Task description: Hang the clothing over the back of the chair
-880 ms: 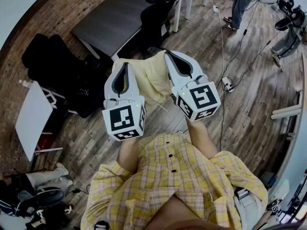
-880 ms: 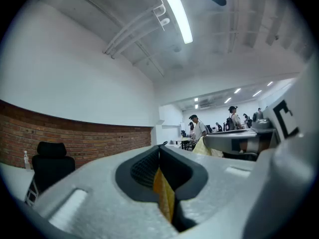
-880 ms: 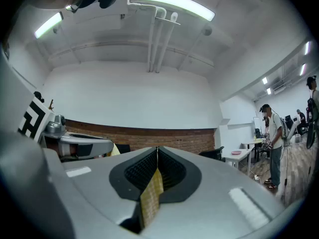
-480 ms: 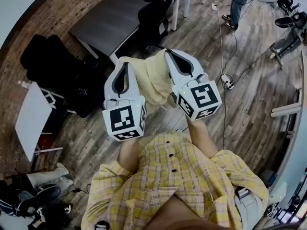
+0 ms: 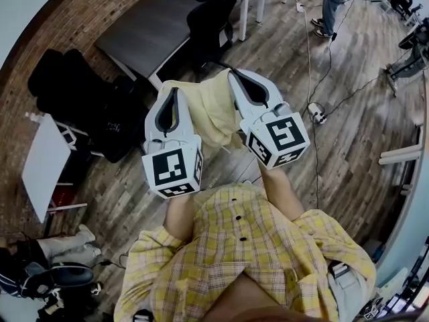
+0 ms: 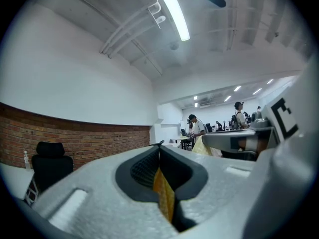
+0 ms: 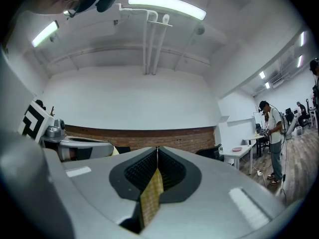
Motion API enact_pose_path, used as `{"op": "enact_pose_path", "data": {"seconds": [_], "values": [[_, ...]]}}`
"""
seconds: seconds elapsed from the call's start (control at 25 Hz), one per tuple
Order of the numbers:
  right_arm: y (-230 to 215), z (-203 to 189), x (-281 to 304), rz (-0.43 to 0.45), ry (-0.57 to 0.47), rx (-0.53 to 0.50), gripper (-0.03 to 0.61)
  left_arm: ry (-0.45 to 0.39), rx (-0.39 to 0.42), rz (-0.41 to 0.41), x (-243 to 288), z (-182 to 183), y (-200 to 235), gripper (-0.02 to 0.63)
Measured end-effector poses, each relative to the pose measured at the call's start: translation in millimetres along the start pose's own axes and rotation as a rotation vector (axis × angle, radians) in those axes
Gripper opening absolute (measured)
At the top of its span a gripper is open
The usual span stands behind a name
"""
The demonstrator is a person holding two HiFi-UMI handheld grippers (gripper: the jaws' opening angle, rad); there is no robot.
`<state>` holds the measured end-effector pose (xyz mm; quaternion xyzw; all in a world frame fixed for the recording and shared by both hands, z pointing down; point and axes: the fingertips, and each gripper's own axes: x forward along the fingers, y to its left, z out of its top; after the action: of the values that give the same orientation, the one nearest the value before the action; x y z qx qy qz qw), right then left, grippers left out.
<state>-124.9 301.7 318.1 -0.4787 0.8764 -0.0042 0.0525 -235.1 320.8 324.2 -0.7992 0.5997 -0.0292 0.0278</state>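
The left gripper (image 5: 175, 91) has its jaws closed on one edge of a pale yellow checked cloth garment (image 5: 209, 109). The left gripper view shows what the head view cannot: a thin strip of that fabric (image 6: 163, 197) pinched upright in the dark ribbed throat of the left gripper (image 6: 159, 145). The right gripper (image 5: 236, 74) is likewise clamped on the garment's other edge, and its own view shows a woven yellow strip (image 7: 151, 199) caught between the closed jaws of the right gripper (image 7: 157, 148).

Only the head view shows the whole garment, sagging between the two grippers in the air above the wooden plank floor (image 5: 348, 113), touching no furniture. Ahead of it stands a black office chair (image 5: 213, 20) at the near edge of a dark grey table (image 5: 151, 29), well apart from the cloth.

The right gripper view alone shows a person (image 7: 272, 133) standing by a small white table (image 7: 239, 152), and the curved red brick wall (image 7: 164, 133) behind.
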Motion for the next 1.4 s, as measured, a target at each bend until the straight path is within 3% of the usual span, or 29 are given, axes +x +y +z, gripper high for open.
{"op": "enact_pose_path", "data": {"seconds": [0.56,0.88,1.4], "values": [[-64.2,0.1,-32.8,0.004,-0.013,0.003,0.012,0.017,0.020,0.017,25.9,-7.5,-74.2,0.005],[-90.2,-6.4,-15.8,-0.001,-0.009,0.005,0.012,0.030,0.011,0.005,57.5,-16.7,-77.7,0.005],[-159.8,-17.5,72.5,-0.013,0.023,-0.021,0.012,0.012,-0.015,-0.018,177.0,-20.2,-58.1,0.005]]}}
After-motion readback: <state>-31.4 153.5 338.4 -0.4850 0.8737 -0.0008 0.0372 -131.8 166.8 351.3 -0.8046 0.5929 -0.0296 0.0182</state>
